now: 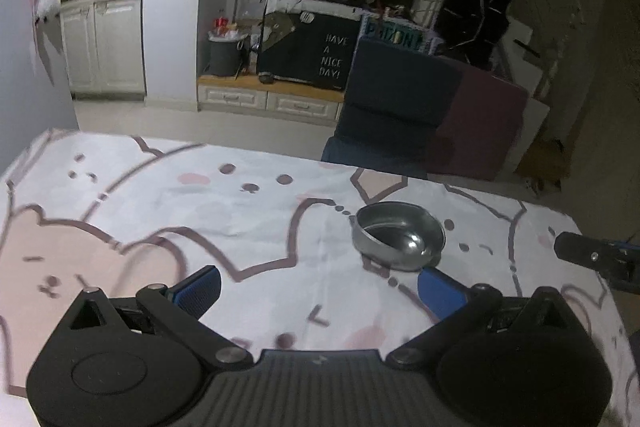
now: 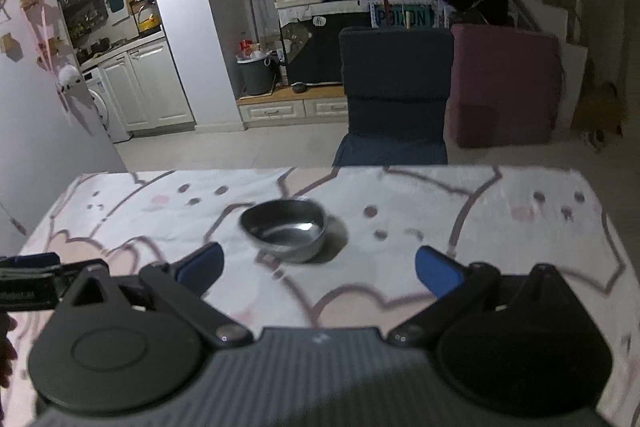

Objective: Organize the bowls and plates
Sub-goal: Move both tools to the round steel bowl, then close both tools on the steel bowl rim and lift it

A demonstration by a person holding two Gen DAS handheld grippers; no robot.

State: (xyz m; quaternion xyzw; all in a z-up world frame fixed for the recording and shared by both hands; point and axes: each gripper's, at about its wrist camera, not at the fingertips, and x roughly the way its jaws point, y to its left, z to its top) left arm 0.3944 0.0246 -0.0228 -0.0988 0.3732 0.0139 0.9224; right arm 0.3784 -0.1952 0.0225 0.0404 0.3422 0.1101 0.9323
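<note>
Metal bowl (image 2: 285,229): single, round, shiny steel, upright, lying on the desk (image 2: 460,187) toward its far middle. It sits ahead of the right tool (image 2: 318,267), slightly left of centre between the spread blue-padded fingers (image 2: 434,269), not touching them. From the left tool (image 1: 318,285), jaws likewise wide and holding nothing, the bowl (image 1: 398,235) lies ahead to the right, just beyond the right finger's tip (image 1: 438,287). Desk covering: soft cloth, pink and white cartoon print. Bare cloth surrounds the bowl on all sides; the far desk edge lies beyond it, with a dark blue chair (image 2: 394,83) behind.
</note>
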